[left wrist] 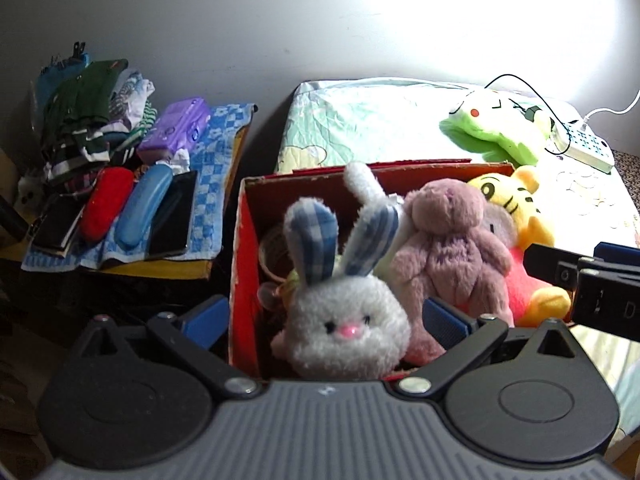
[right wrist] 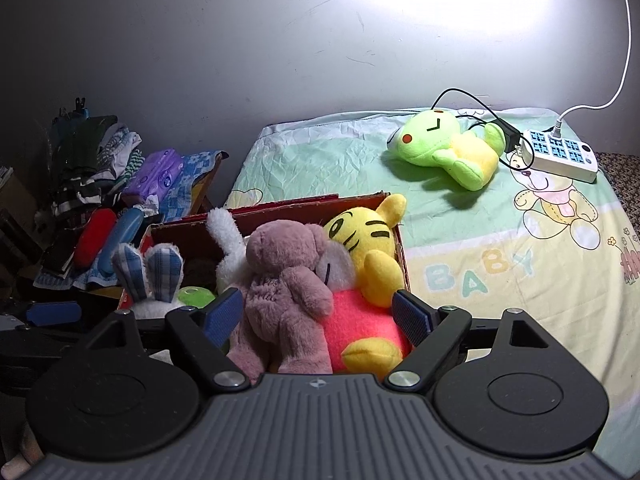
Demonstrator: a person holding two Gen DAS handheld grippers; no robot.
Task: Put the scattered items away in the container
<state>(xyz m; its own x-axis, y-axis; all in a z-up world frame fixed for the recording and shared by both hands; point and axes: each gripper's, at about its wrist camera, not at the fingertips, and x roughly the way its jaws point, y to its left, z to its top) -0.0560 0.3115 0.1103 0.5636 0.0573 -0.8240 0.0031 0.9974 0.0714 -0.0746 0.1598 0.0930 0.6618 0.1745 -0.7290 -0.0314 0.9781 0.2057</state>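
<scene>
Green frog toy seen lying on bed, far ahead-right of red box, long axis crosswise. Right tongs nearer, spread, nothing grasped. Left tongs spread, empty.

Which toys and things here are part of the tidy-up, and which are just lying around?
Part of the job:
- red box
- grey bunny, pink bear and yellow tiger, already in it
- green frog plush, on the bed, not yet in the box

Just lying about:
- power strip
- clothes pile
- tissue pack
- red case and blue case
</scene>
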